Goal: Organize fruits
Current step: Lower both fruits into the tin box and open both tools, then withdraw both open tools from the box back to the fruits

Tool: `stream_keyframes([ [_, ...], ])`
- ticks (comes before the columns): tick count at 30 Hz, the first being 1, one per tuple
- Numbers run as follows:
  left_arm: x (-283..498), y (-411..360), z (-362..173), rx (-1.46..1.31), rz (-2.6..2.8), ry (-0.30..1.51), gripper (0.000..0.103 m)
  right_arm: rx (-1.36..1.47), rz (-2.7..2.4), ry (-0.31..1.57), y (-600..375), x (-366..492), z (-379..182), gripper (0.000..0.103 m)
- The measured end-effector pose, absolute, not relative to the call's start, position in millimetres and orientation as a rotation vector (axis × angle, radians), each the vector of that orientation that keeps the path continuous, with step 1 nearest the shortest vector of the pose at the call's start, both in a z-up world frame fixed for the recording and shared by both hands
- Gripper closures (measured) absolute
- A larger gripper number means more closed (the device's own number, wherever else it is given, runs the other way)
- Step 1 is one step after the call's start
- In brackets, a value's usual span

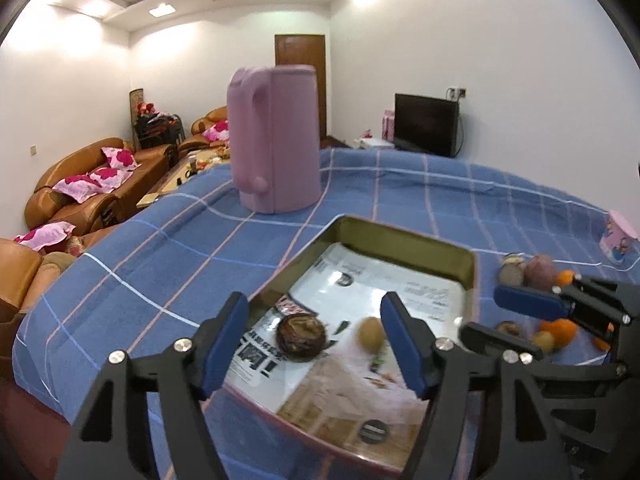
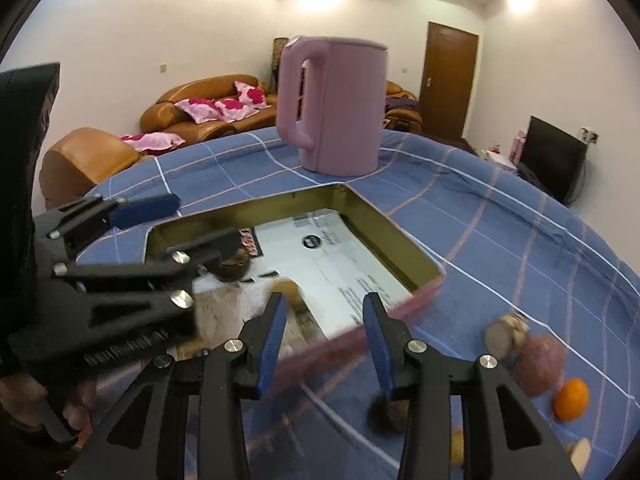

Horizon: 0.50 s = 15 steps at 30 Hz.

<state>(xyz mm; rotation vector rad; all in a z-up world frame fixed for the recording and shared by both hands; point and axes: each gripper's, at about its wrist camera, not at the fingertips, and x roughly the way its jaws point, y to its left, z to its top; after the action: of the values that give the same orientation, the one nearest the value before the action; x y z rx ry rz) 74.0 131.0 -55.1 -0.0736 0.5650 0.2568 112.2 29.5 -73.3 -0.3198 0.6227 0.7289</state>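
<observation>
A metal tray [image 1: 472, 264] lined with newspaper sits on the blue checked tablecloth. In it lie a dark brown fruit [image 1: 301, 337] and a small kiwi [image 1: 371, 332]. My left gripper [image 1: 316, 344] is open and empty above the tray's near part. My right gripper [image 2: 326, 344] is open and empty over the tray's rim [image 2: 424, 258]; it also shows in the left wrist view [image 1: 508, 322]. Loose fruits lie right of the tray: a purple fruit [image 2: 540, 364], an orange [image 2: 571, 399], a cut fruit [image 2: 505, 334] and a dark fruit [image 2: 386, 416].
A tall pink kettle [image 1: 276, 140] stands on the table behind the tray. A pink cup [image 1: 619, 236] stands at the table's far right. More oranges [image 1: 560, 330] lie near the right gripper. Sofas, a TV and a door are beyond the table.
</observation>
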Motion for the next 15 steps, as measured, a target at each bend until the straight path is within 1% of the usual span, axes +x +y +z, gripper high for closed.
stream_keyframes([
  [2,67.9,120.9,-50.2,-0.075,0.235,0.546,0.032,-0.306,0.698,0.614,9.1,105.1,-70.7,0.061],
  [4,64.5,108.1,-47.3,-0.072,0.208,0.538,0.029,-0.270,0.652,0.607,-19.0,97.6,-66.4,0.061],
  [7,62.4,86.1,-45.6,-0.051,0.166,0.539,0.029,-0.206,0.589,0.598,-62.5,88.2,-61.9,0.061],
  [10,62.2,65.6,-45.9,-0.032,0.122,0.546,0.029,-0.209,0.485,0.586,-97.7,80.1,-61.8,0.060],
  [15,67.7,29.5,-53.5,-0.001,0.049,0.590,0.029,-0.159,0.336,0.634,-150.3,85.0,-72.1,0.060],
])
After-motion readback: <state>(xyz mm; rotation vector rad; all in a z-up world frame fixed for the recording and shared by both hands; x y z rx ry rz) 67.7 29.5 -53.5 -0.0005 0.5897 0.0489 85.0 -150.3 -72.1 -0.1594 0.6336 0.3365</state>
